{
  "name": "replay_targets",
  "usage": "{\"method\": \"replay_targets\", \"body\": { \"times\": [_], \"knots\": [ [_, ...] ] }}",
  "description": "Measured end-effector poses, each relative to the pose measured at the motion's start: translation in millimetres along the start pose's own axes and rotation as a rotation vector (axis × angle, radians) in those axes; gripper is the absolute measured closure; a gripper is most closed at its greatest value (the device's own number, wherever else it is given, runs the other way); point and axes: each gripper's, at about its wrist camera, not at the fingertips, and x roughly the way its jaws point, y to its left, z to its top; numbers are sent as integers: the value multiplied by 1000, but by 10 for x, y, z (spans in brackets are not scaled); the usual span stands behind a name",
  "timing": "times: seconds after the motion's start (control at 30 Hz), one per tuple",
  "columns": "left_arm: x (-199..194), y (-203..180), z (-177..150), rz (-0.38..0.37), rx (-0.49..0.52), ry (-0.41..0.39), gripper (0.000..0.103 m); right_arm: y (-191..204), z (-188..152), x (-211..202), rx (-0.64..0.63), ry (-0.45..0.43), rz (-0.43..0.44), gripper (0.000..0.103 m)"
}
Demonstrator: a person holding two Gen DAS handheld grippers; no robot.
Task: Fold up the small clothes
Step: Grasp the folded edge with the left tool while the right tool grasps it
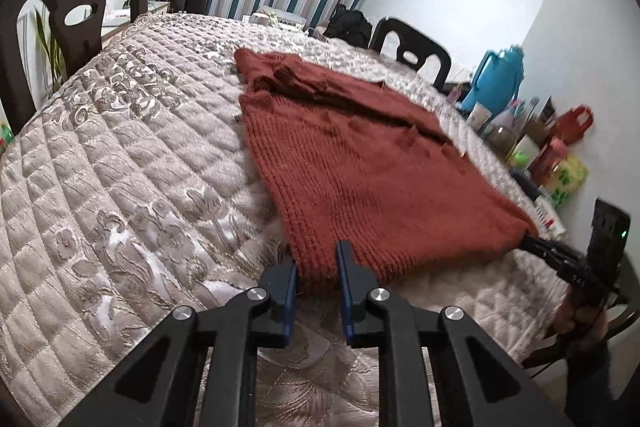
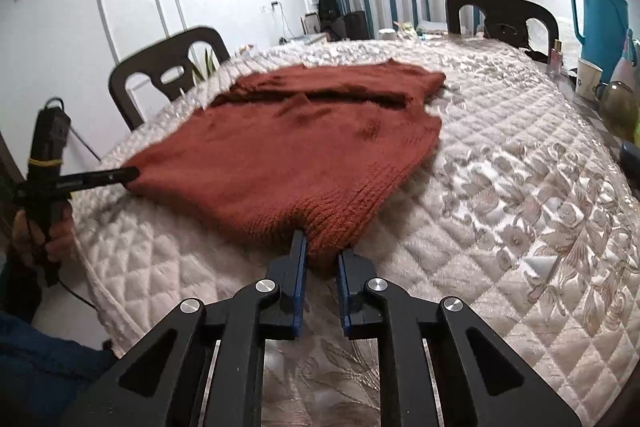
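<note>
A rust-red knitted sweater (image 1: 360,163) lies flat on the quilted table cover (image 1: 120,167), sleeves folded across its far end. My left gripper (image 1: 318,263) is shut on the near left hem corner. My right gripper (image 2: 322,251) is shut on the other hem corner, the ribbed edge bunched between its blue pads (image 2: 299,259). The sweater (image 2: 288,143) stretches between the two. Each view shows the other gripper at a hem corner: the right one (image 1: 536,243) in the left wrist view, the left one (image 2: 128,174) in the right wrist view.
Dark chairs (image 1: 72,7) (image 2: 500,15) stand around the table. A blue thermos jug (image 2: 600,15), a mug (image 2: 588,79) and several bottles and boxes (image 1: 532,143) crowd the right edge. The quilted cover (image 2: 520,187) spreads wide on both sides of the sweater.
</note>
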Motion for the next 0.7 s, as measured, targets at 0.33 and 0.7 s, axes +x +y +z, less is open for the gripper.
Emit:
{"method": "replay_targets", "body": {
  "times": [0.33,0.7],
  "knots": [
    [-211,-44,251,-71,-6,-59,85,29,223,-202,23,-80,69,91],
    [-480,-35,153,-90,-33,-44,85,126,182,-505,51,-107,134,91]
  ]
}}
